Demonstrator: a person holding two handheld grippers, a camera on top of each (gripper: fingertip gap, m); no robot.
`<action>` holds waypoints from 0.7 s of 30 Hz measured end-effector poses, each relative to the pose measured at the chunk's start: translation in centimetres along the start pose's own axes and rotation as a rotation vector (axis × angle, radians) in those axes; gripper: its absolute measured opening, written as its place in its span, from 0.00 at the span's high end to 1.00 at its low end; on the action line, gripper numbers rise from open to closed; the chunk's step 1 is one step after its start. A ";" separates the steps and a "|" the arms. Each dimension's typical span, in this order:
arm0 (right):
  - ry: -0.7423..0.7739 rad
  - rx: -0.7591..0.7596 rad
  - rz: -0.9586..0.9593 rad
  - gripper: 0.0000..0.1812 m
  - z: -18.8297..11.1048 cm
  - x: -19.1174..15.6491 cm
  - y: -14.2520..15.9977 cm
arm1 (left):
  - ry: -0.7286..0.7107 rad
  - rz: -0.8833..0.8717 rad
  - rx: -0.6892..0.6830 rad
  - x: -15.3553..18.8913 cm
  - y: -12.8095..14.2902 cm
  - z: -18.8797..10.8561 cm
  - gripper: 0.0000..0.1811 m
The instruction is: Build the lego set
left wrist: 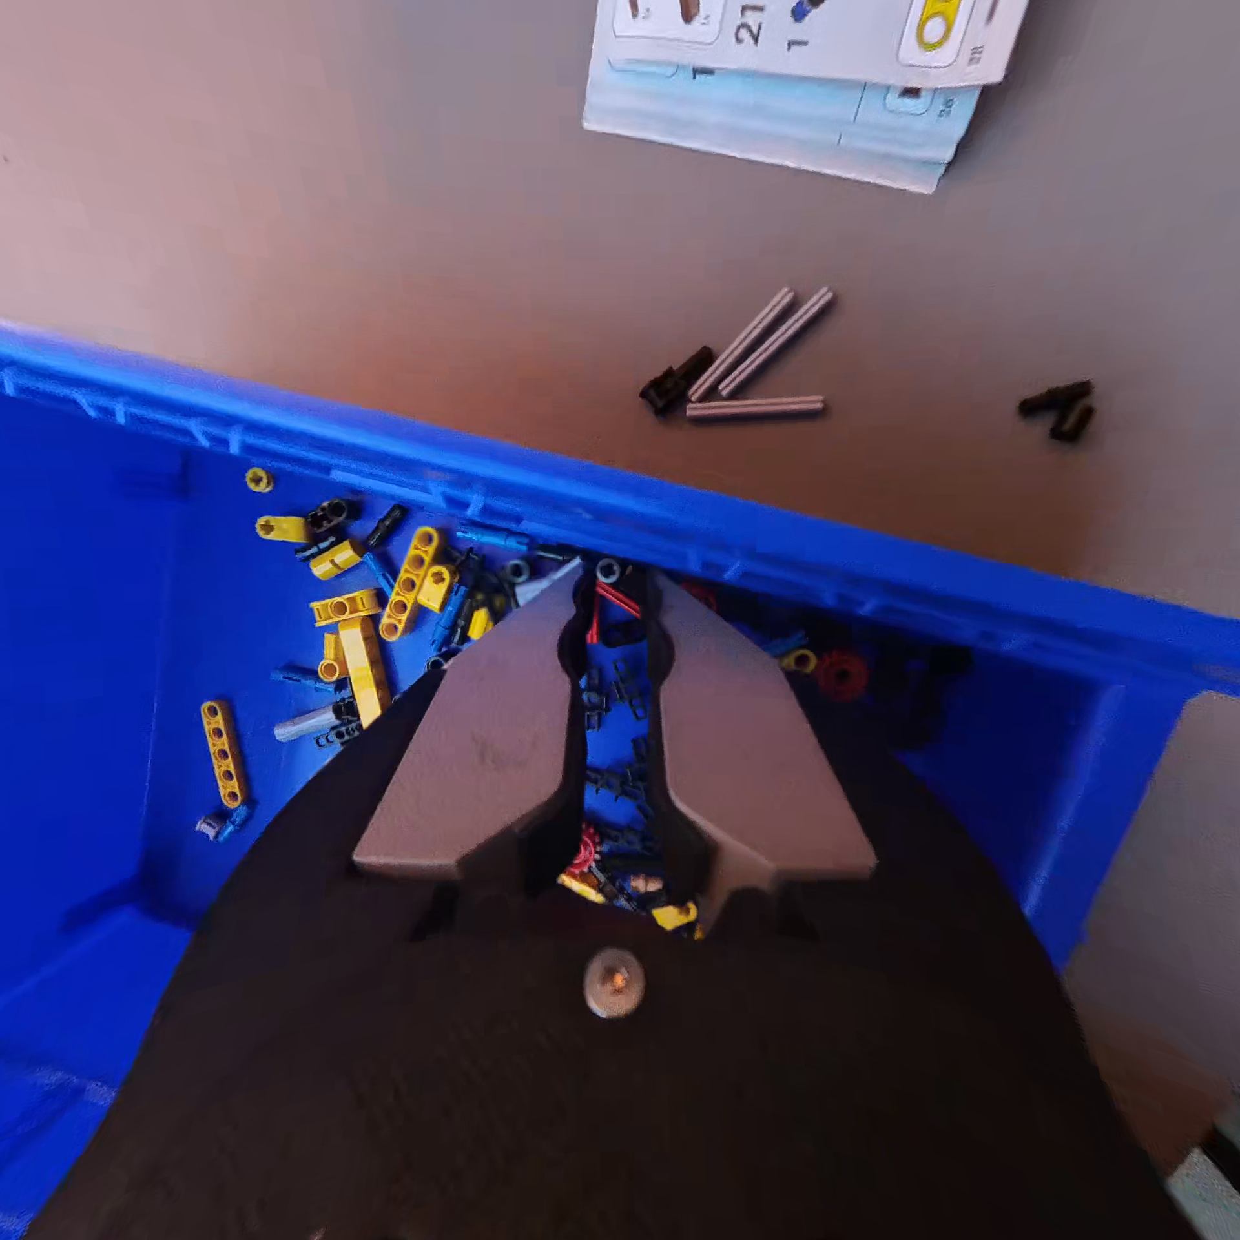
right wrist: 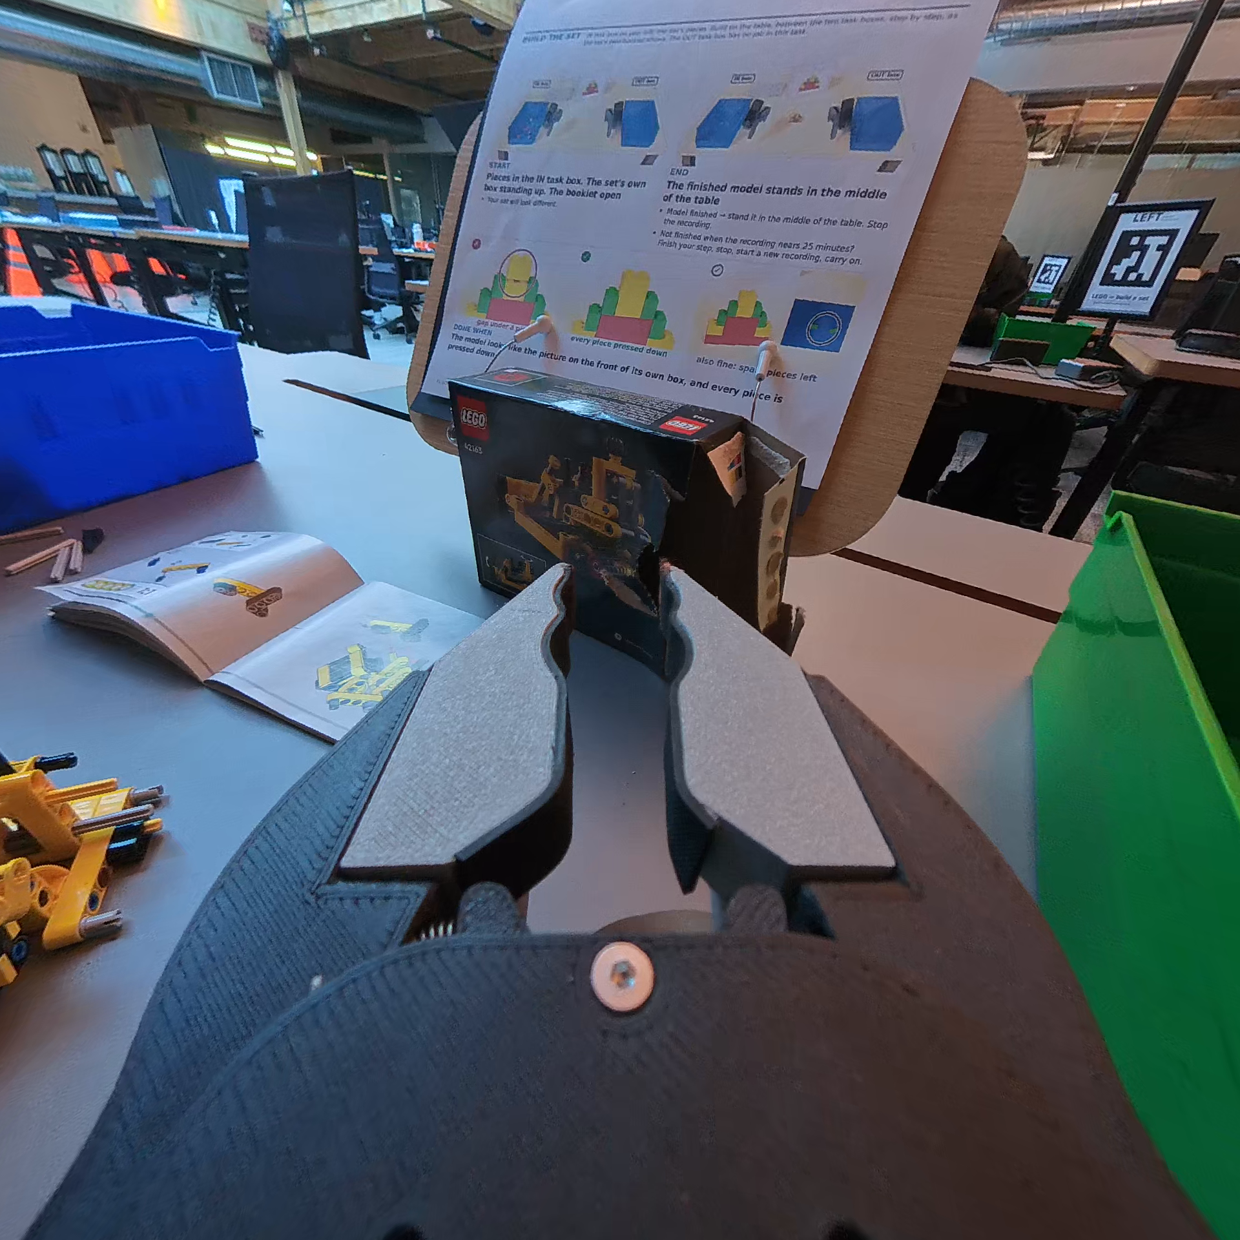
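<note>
**Left gripper over the parts bin, right gripper idle by the box**

Left gripper (left wrist: 614,577) hangs over the blue bin (left wrist: 671,510), tips near the bin's far wall. Fingers spread a bit, nothing between them; loose pieces show through the gap. The bin holds a scatter of small parts (left wrist: 376,624): yellow beams, blue and black pins, a red gear off to the right. A lone yellow beam (left wrist: 223,753) lies apart toward the left.

On the grey table (left wrist: 335,235) past the bin: three grey rods (left wrist: 758,369) w/ a black connector (left wrist: 674,381) touching them, and two black pins (left wrist: 1060,409) further right. The booklet (left wrist: 792,87) sits at the top edge.

Right gripper (right wrist: 617,584) is low over the table, fingers apart, holding nothing. Straight ahead stands the black set box (right wrist: 584,496), one end flap torn open. Behind it, an instruction sheet (right wrist: 704,201) on a wooden board (right wrist: 926,402). The booklet lies open left of the box. The half-built yellow model (right wrist: 60,845) rests on the table at far left, grey rod ends sticking out. The blue bin is at upper left, a green bin (right wrist: 1141,738) on the right.
</note>
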State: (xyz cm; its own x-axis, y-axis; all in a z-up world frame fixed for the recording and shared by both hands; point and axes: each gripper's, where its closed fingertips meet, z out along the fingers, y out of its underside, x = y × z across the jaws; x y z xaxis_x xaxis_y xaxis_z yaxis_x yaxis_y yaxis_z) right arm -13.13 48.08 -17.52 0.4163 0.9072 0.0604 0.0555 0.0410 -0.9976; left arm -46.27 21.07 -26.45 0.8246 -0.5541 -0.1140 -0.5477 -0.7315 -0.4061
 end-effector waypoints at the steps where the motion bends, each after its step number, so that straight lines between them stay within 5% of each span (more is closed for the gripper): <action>1: -0.002 -0.002 0.002 0.88 0.0 0.0 0.0 | 0.021 0.005 -0.017 0.3 0.1 0.0 0.94; 5: -0.006 0.000 0.004 0.88 0.0 0.0 0.0 | 0.008 0.051 -0.091 0.3 1.1 0.2 0.92; 21: -0.017 0.004 0.008 0.88 -0.1 -0.3 -0.1 | -0.011 0.058 -0.020 0.4 0.9 0.4 0.91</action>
State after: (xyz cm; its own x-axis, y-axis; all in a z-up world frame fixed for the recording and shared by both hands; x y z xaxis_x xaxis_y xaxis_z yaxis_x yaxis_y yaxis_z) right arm -13.16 47.79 -17.47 0.4009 0.9147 0.0514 0.0486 0.0348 -0.9982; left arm -46.39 20.35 -27.22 0.7929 -0.5913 -0.1471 -0.5971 -0.7060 -0.3808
